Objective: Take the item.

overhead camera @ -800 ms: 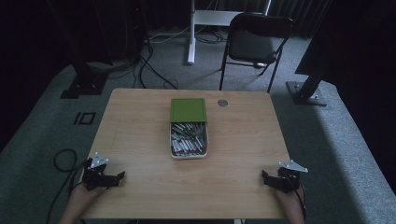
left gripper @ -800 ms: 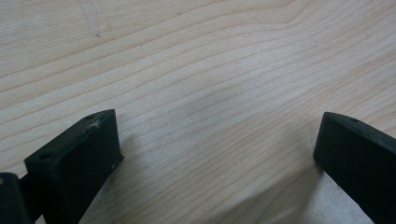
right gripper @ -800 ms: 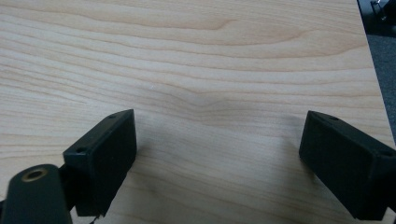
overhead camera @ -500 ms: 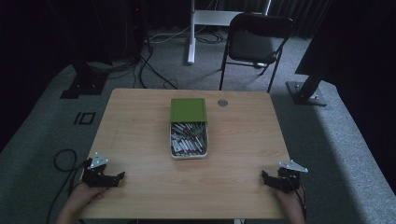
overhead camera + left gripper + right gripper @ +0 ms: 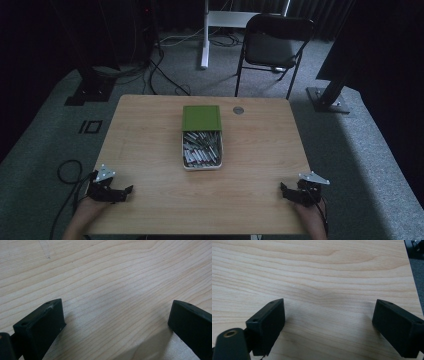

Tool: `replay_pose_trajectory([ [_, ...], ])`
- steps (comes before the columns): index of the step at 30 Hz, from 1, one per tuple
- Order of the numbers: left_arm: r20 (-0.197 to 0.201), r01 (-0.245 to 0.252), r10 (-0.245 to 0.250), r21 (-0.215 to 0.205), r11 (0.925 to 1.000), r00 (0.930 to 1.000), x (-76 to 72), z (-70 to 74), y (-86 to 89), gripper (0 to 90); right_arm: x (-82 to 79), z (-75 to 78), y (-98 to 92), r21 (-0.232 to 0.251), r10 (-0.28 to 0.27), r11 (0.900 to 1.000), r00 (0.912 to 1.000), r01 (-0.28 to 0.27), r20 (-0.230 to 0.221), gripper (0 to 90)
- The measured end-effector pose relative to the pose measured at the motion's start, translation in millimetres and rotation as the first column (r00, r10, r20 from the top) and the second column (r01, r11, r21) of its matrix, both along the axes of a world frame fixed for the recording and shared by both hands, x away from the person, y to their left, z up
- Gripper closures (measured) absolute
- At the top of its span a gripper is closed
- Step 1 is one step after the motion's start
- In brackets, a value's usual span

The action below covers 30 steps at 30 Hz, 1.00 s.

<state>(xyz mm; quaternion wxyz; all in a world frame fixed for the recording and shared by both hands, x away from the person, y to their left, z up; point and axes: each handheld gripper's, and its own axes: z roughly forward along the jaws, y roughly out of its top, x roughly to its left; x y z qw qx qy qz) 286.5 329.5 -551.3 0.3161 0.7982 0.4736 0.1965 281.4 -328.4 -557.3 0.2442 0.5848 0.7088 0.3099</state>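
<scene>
1. Nearest, at the table's near left corner, the left gripper rests on the wood with its jaws spread wide and nothing between them; its own view shows two blunt, matte black blocks with bare tabletop in the gap.
2. At the near right corner the right gripper sits the same way, jaws parted and empty, with a grey three-cornered plate on top and a cable trailing off the edge.
3. The table is pale wood with long, wavy grain, smooth and flat, square-cornered.
4. Well apart from both grippers, at the table's middle, stands the tray, a shallow white rectangle with rounded corners. It holds a loose heap of slim, grey, metallic-looking sticks; what they are is too small to tell.
5. Touching the tray's far end lies the green lid, flat, matte and rectangular, already off so the contents are exposed.
6. A small round disc lies just right of the lid.
7. Judging by this, the handling has not begun: nothing is picked, and reaching to the tray is all ahead.
</scene>
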Motion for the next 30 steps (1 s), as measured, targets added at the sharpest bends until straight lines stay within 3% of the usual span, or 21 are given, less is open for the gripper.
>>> replay_pose_trajectory([
  [7, 0.0, 0.0, 0.0, 0.0, 1.0, 1.0, 0.0, 0.0, 0.0, 1.4, 1.0, 3.1, 8.4, -0.009, 0.013, 1.0, 0.9994, -0.014, -0.033, 11.2],
  [12, -0.001, 0.0, 0.0, 0.001, 1.0, 1.0, 0.0, 0.0, 0.0, 1.3, 4.1, 6.3, 15.4, 0.011, 0.032, 0.999, 0.9984, -0.031, -0.046, 11.3],
  [23, -0.001, 0.0, 0.0, 0.001, 1.0, 1.0, 0.0, 0.0, 0.0, 1.3, 14.4, 28.0, 37.0, 0.047, 0.081, 0.996, 0.9966, -0.082, 0.013, 12.0],
  [24, 0.0, 0.0, 0.0, 0.0, 1.0, 1.0, 0.0, 0.0, 0.0, 1.3, 17.5, 36.7, 45.4, 0.053, 0.103, 0.993, 0.9941, -0.104, 0.034, 12.0],
  [30, 0.0, 0.0, 0.0, 0.0, 1.0, 1.0, 0.0, 0.0, 0.0, 1.4, 25.0, 49.8, 58.9, 0.048, 0.143, 0.988, 0.9879, -0.146, 0.06, 12.1],
])
